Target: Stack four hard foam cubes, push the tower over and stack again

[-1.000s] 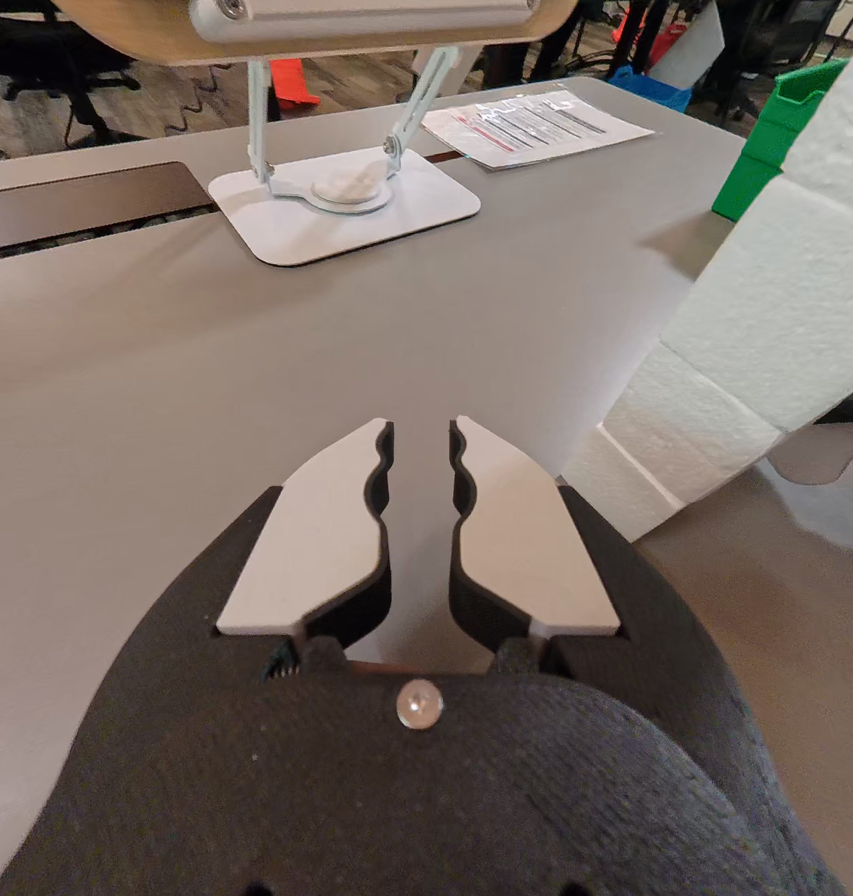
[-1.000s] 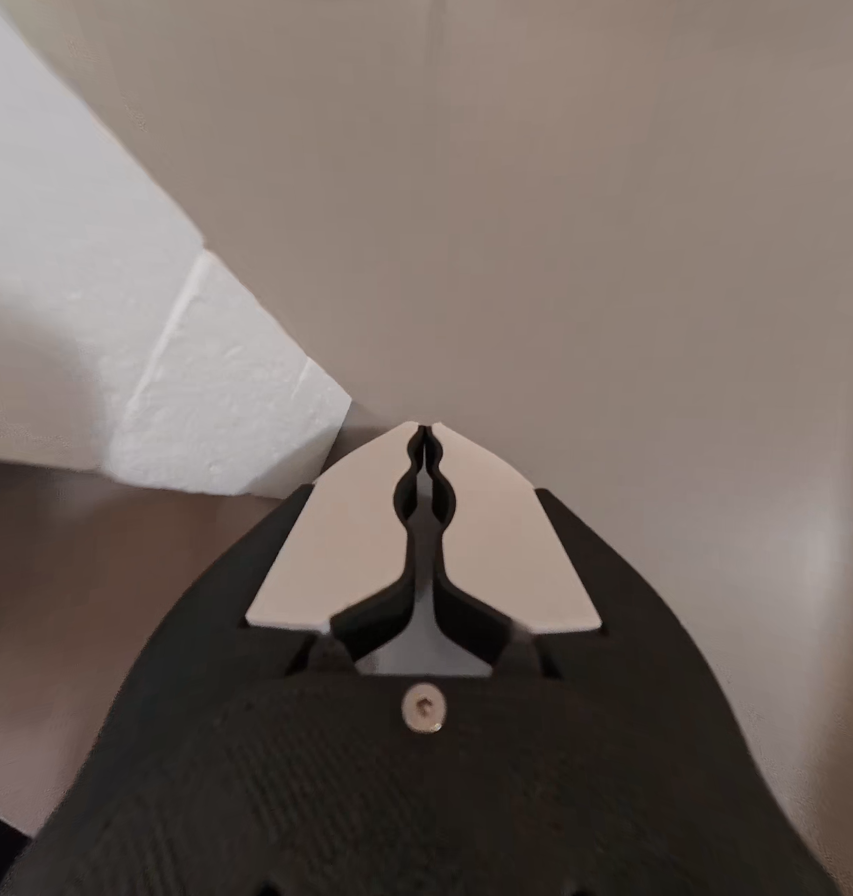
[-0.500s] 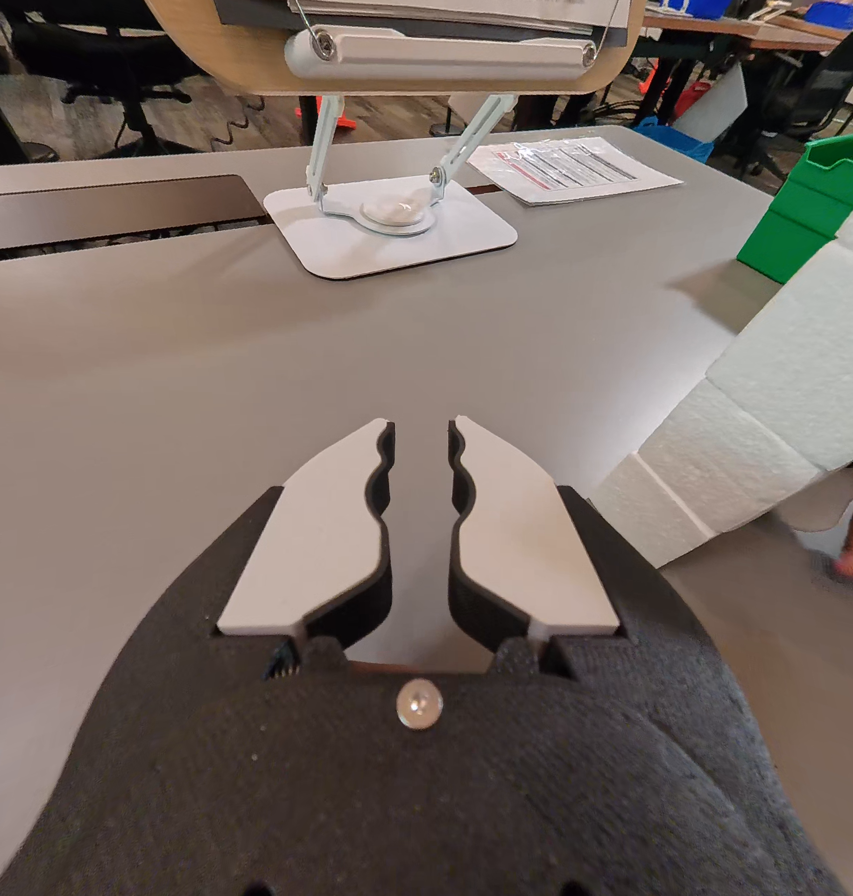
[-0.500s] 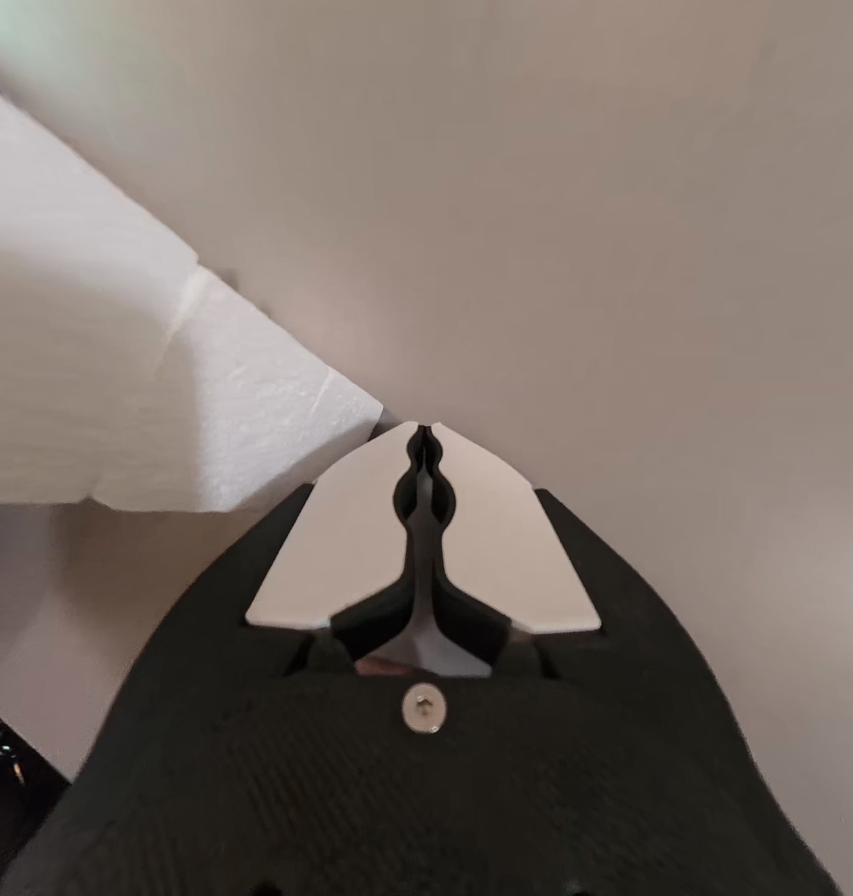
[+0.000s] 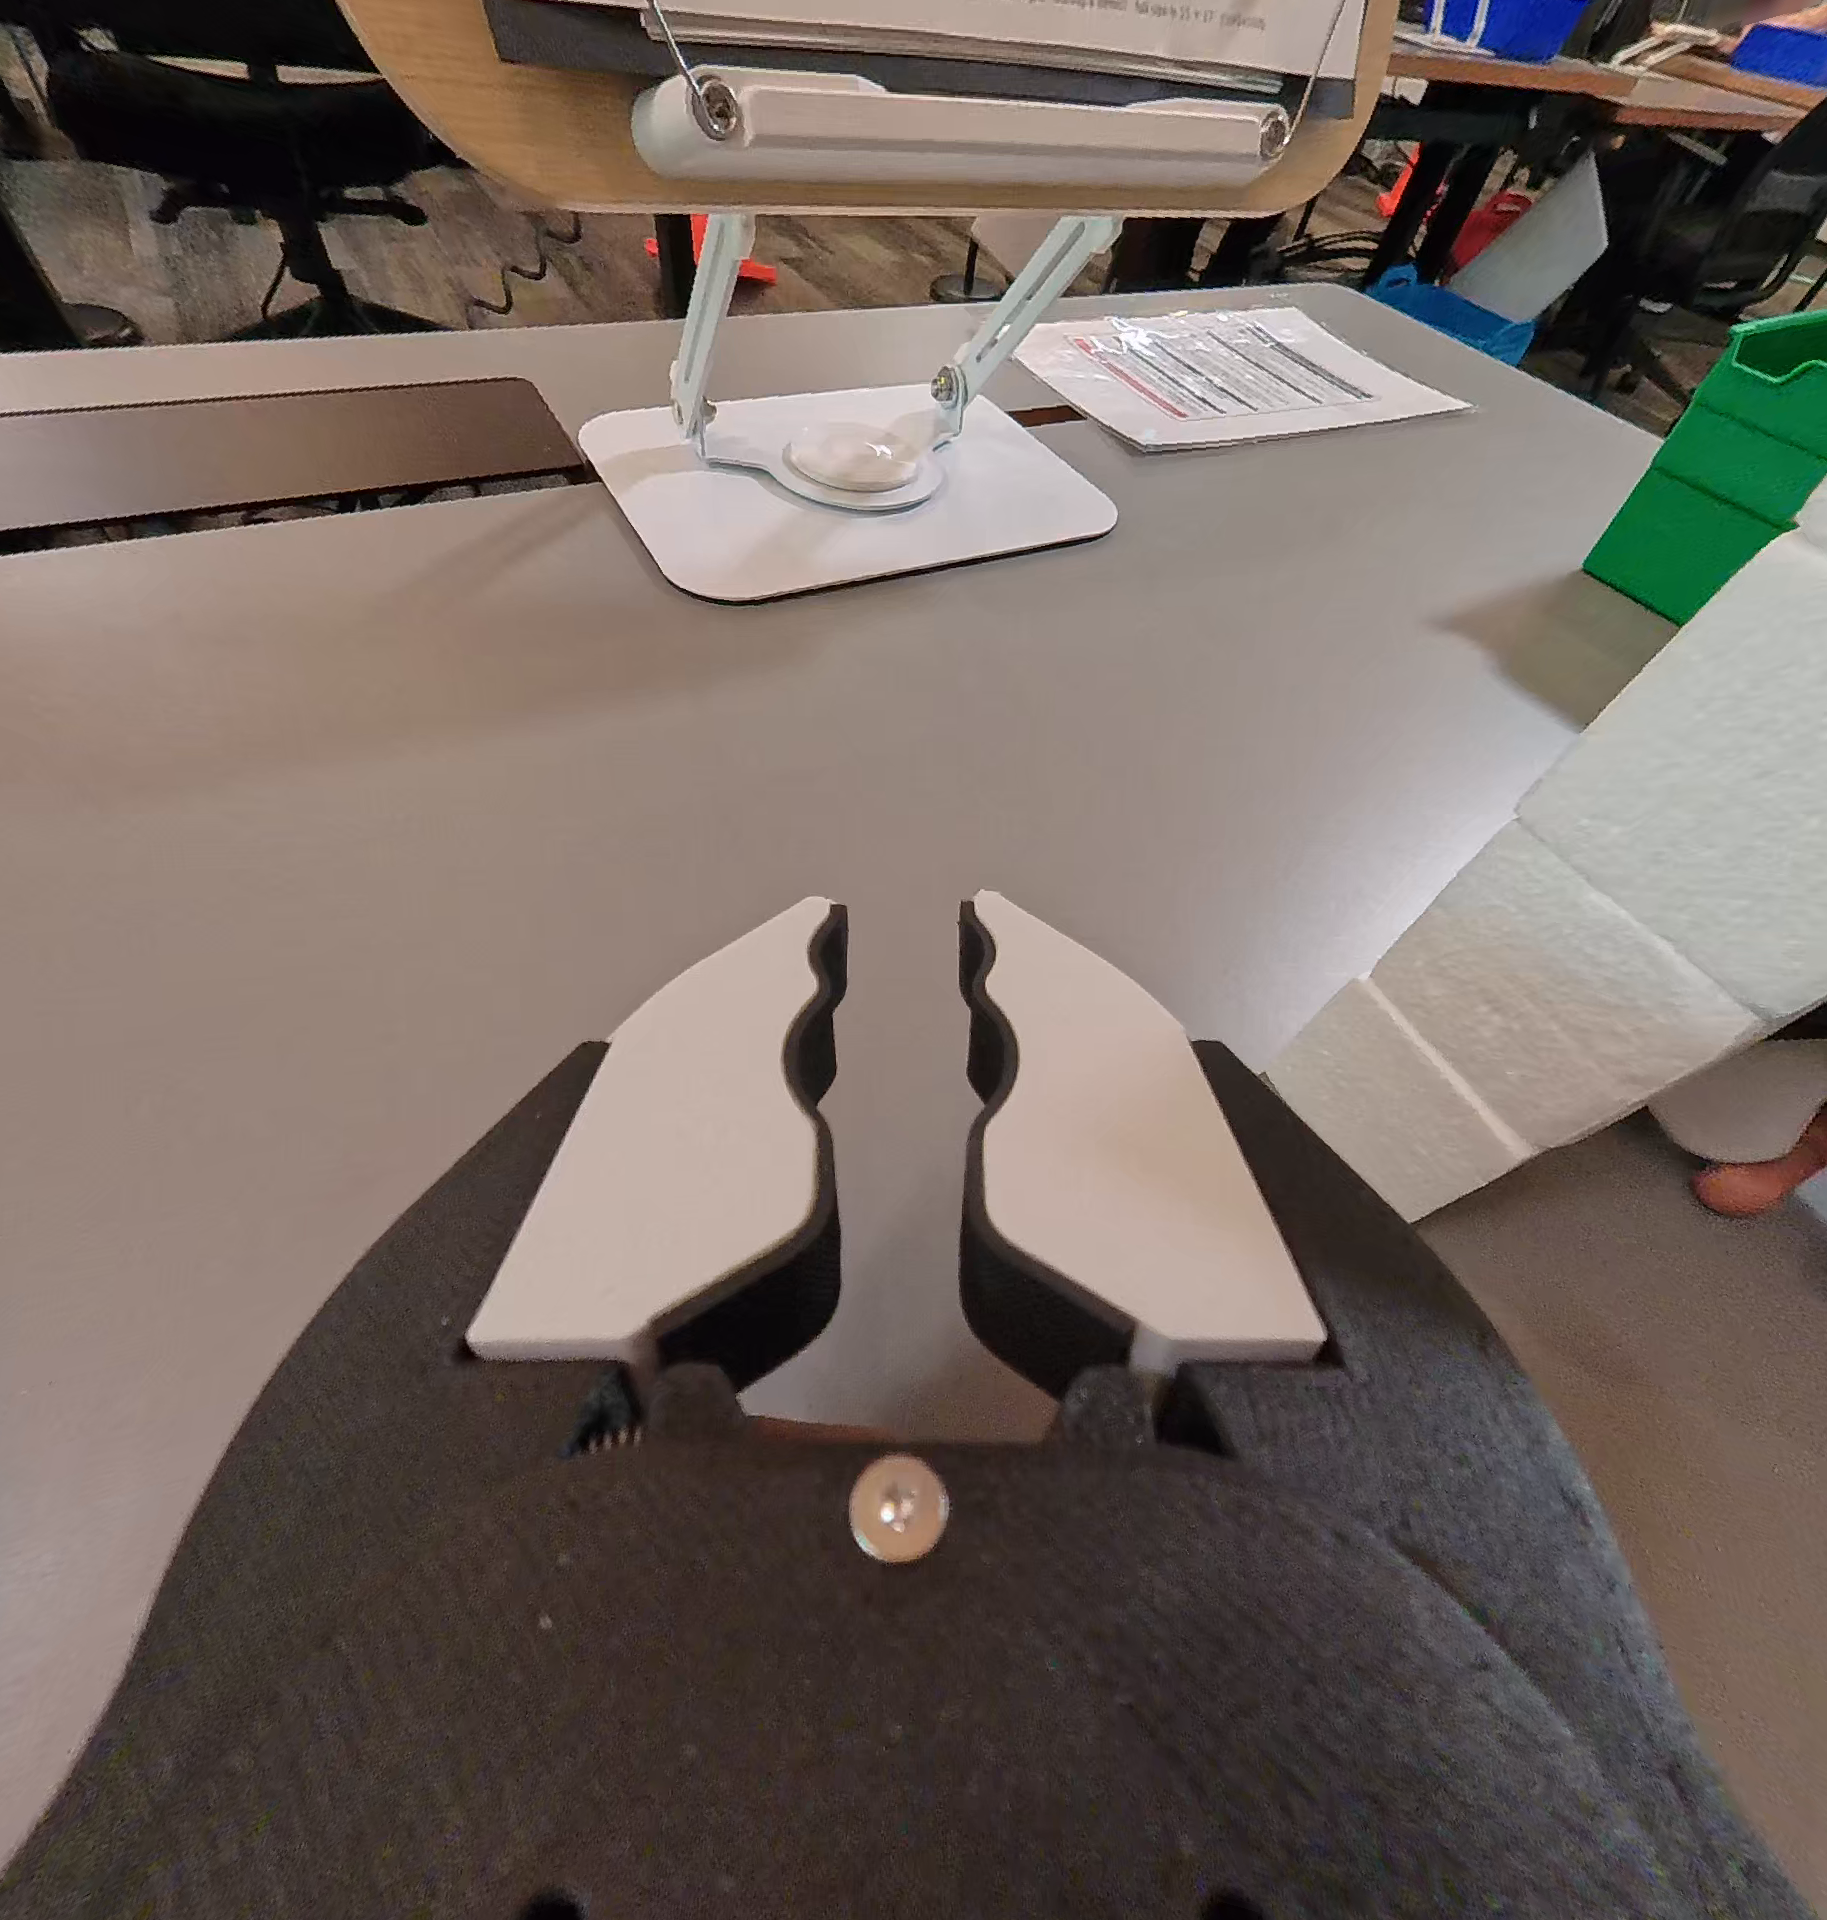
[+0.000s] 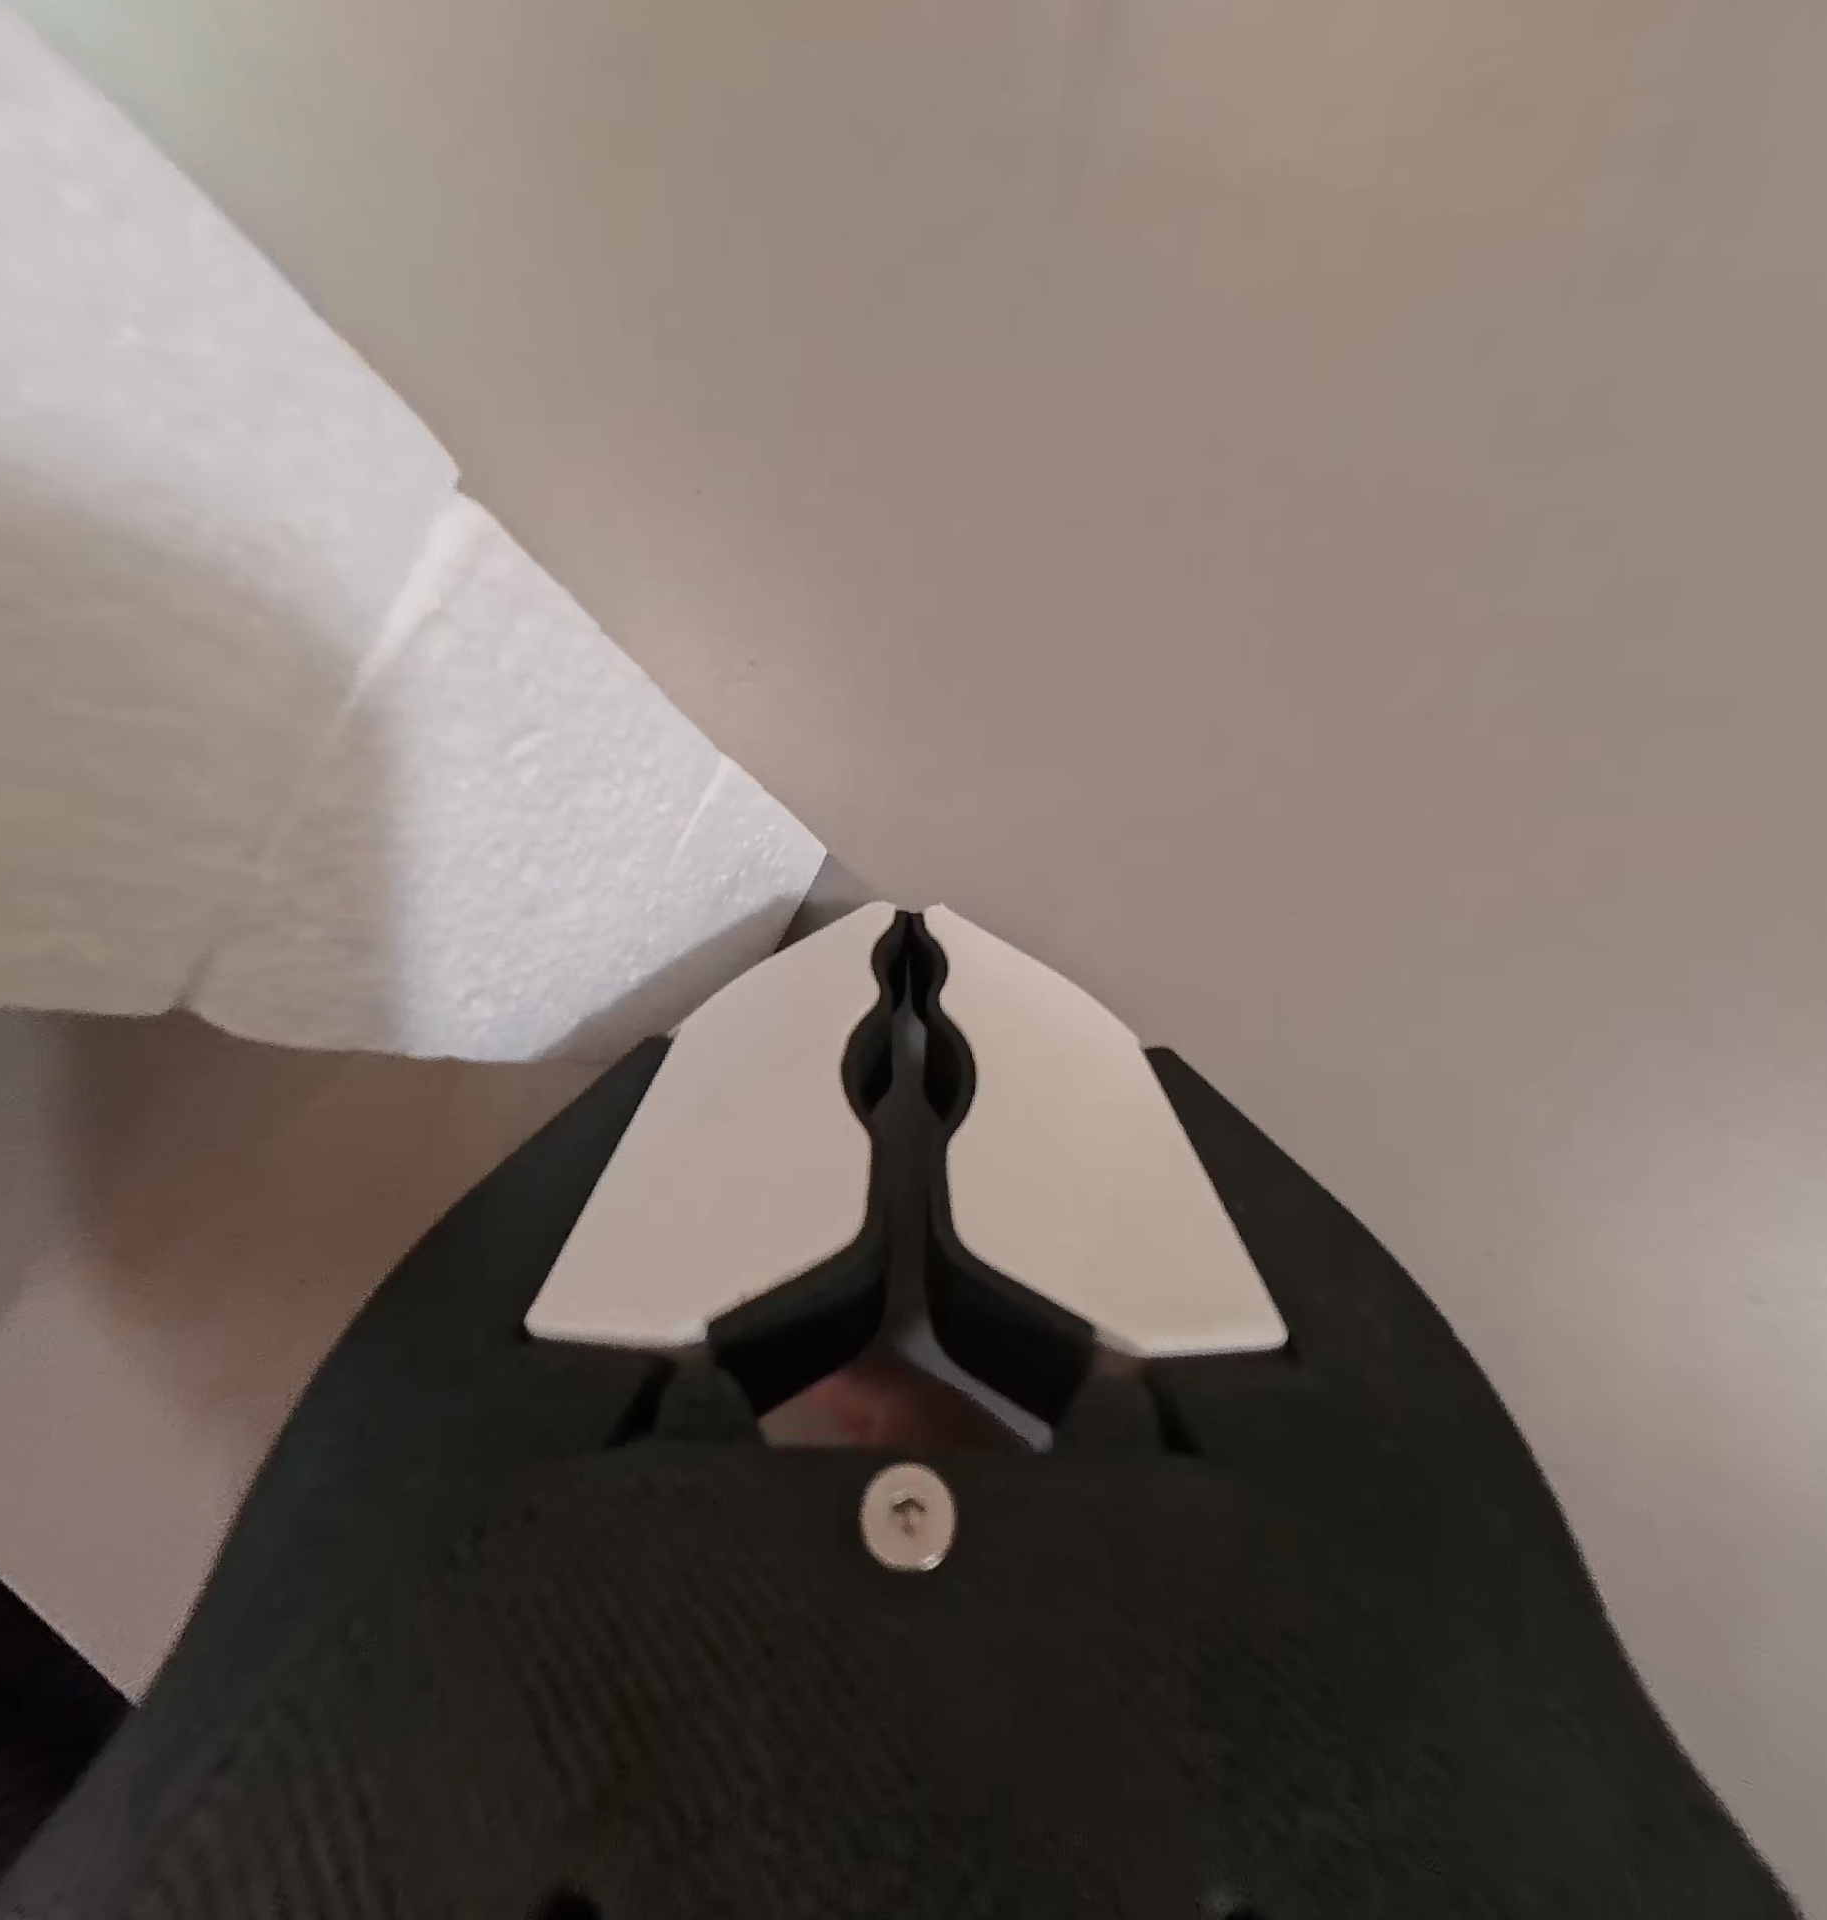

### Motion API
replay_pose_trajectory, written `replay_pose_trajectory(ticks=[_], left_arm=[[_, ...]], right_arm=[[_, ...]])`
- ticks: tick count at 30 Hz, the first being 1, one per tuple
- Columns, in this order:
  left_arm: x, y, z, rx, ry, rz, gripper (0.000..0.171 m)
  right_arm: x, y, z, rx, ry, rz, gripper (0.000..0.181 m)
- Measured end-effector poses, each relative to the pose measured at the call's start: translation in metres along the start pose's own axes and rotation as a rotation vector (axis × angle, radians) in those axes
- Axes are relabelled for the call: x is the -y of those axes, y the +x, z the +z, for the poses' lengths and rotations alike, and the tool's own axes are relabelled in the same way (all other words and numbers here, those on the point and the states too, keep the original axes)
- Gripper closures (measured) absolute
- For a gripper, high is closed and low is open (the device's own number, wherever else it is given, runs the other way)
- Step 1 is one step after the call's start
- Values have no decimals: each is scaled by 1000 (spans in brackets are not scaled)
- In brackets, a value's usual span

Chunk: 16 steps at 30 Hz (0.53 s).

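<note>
The left tongs (image 5: pixel 896 906) hung spread over the surface (image 5: pixel 369 831). The right tongs (image 6: pixel 907 914) were pressed together, empty, beside a foam block (image 6: pixel 265 727) whose long axis slanted far-left to near-right.

The big white foam block (image 5: pixel 1657 883) runs off the right edge, so its full shape is hidden. Under it, fingers (image 5: pixel 1782 1174) peek out, but the rest of the hand is covered. The stand (image 5: pixel 847 488) loses its top at the upper edge. The green bin (image 5: pixel 1750 468) is cut off too.
</note>
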State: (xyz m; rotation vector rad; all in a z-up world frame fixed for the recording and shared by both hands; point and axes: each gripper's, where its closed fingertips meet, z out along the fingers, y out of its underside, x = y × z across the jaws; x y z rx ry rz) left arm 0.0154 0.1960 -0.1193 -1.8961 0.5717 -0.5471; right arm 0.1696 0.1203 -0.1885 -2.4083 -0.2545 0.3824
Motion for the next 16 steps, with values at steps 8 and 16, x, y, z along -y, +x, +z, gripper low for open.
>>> replay_pose_trajectory(ticks=[8, 16], left_arm=[[-1, -6, -6, 21, 4, -9, 151], [-1, -17, -16, 59, 22, -27, 151]], right_arm=[[0, 0, 1, -3, -9, -8, 181], [0, 2, 2, -21, -14, 0, 181]])
